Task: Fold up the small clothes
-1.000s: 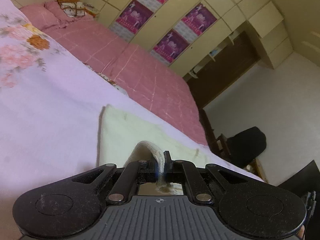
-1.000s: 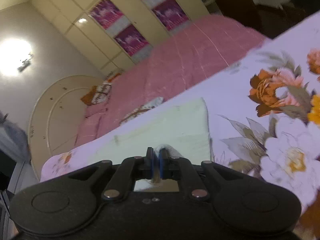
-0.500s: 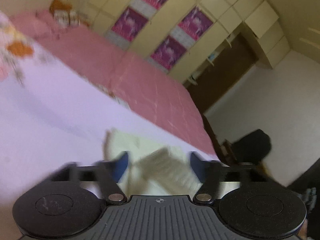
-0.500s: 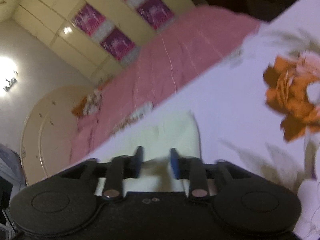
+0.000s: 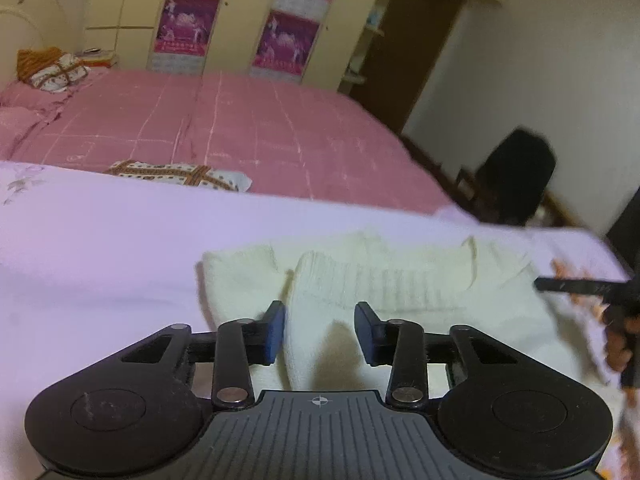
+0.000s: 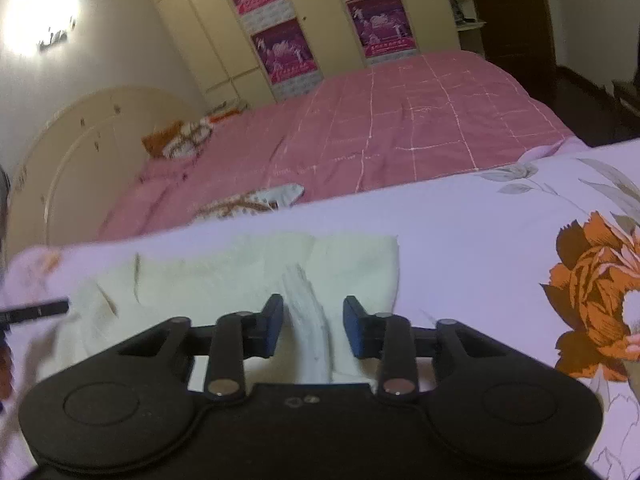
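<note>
The cream garment (image 5: pixel 400 280) lay folded on the floral sheet (image 6: pixel 480 220). The left claw (image 5: pixel 320 330) and right claw (image 6: pixel 310 326) stood spread, just narrowing, with cloth between their unpressing pads.

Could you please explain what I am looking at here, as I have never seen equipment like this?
A person holds a two-fingered gripper in each hand, each with a camera looking along its fingers. One picture is from the left gripper, the other from the right gripper. Both look down at a cream knitted garment lying partly folded on a floral sheet on a bed. Both grippers' jaws, having just let go, have been closing a little but are open: cloth lies between the fingers, unpinched. Nothing is held.
</note>
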Motion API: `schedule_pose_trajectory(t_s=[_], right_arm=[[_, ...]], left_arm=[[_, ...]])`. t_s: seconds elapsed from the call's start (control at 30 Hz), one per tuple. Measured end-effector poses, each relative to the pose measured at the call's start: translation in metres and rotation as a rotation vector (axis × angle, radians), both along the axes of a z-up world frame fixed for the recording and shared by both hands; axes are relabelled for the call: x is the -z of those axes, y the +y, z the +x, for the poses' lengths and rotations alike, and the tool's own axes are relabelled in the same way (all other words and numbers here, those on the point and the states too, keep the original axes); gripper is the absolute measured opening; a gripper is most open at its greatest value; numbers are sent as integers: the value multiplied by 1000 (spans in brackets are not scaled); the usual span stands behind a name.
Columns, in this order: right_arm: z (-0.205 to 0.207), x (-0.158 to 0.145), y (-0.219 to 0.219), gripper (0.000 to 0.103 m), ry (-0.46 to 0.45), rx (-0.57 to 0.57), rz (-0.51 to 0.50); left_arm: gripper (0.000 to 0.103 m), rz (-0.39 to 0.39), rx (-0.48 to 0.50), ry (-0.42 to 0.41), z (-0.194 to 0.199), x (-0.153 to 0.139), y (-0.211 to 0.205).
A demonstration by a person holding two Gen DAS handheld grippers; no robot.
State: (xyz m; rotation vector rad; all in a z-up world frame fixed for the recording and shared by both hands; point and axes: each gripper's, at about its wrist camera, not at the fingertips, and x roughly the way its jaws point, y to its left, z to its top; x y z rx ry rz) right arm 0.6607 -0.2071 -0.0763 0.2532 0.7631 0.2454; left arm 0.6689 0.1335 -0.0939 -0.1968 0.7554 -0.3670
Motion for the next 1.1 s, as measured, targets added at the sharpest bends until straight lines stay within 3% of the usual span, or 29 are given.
schedule_pose_trajectory(t_s=[0.03,0.1,0.13,0.23,0.33,0.47,0.57,0.77,1.03,1.1], right_arm=[[-1,0,3,27,-1,-13,-13],[-2,1,8,5,4,-45,-40],[-3,1,12,5,-3,-61,-69],[-12,-7,20,4,-62,-79,-145],[-19,-20,14,4,-137,-58,-131],[-24,-33,2,4,-225,-11,-112],[-15,-34,-3,4,-235,29,-93],[7,-12,3,4,-157,57,-108],[17,12,5,4,-102,49,-182],[16,11,5,5,-108,53,-193]], left_arm=[[35,7,5,2,2,0,-1],[20,21,13,1,2,0,-5],[2,17,11,-2,1,1,-6],[3,-19,-30,-86,-11,-7,-1],[3,-86,-66,-218,-32,-20,10],[3,-117,-118,-306,-40,-29,17],[3,-89,-128,-253,-29,-25,12],[3,-33,-158,-113,-11,3,1],[4,-27,-179,-131,-15,16,4],[21,-16,-236,-147,-9,14,10]])
